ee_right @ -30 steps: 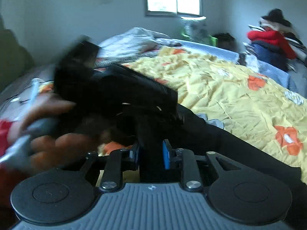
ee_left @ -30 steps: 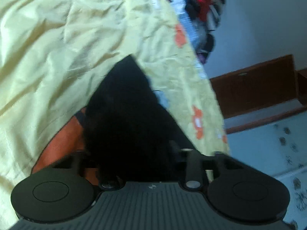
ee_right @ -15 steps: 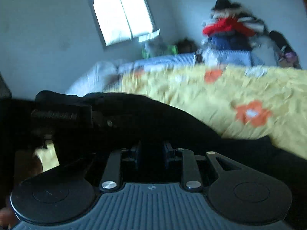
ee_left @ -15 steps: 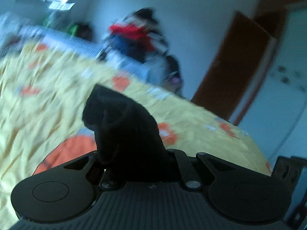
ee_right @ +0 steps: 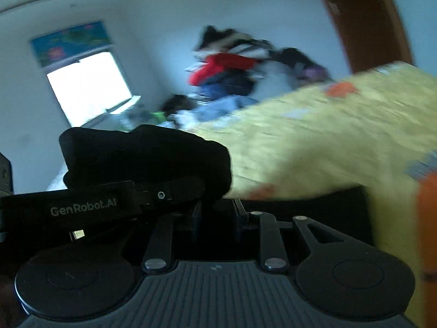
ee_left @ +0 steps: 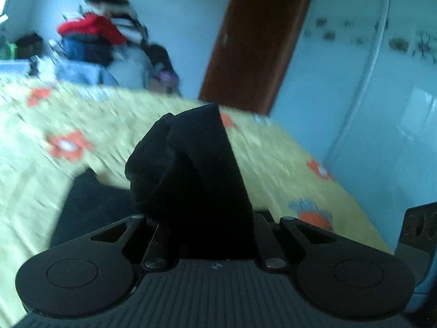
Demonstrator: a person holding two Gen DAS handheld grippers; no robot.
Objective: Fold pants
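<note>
The black pants rise in a bunched fold straight out of my left gripper, which is shut on them; the cloth hides its fingertips. More of the pants lies on the yellow bedspread at lower left. In the right wrist view my right gripper is shut on the black pants, which bunch up above it. The left gripper's body, marked GenRobot.AI, sits close at the left, touching the same bunch.
The bed has a yellow bedspread with orange flowers. A heap of clothes is piled beyond the bed. A brown door and a pale wardrobe stand at the right. A window is on the far wall.
Both grippers have lifted and swung with the pants held in them; the views tilted up from the bedspread toward the walls and door. The frames are motion-blurred.
</note>
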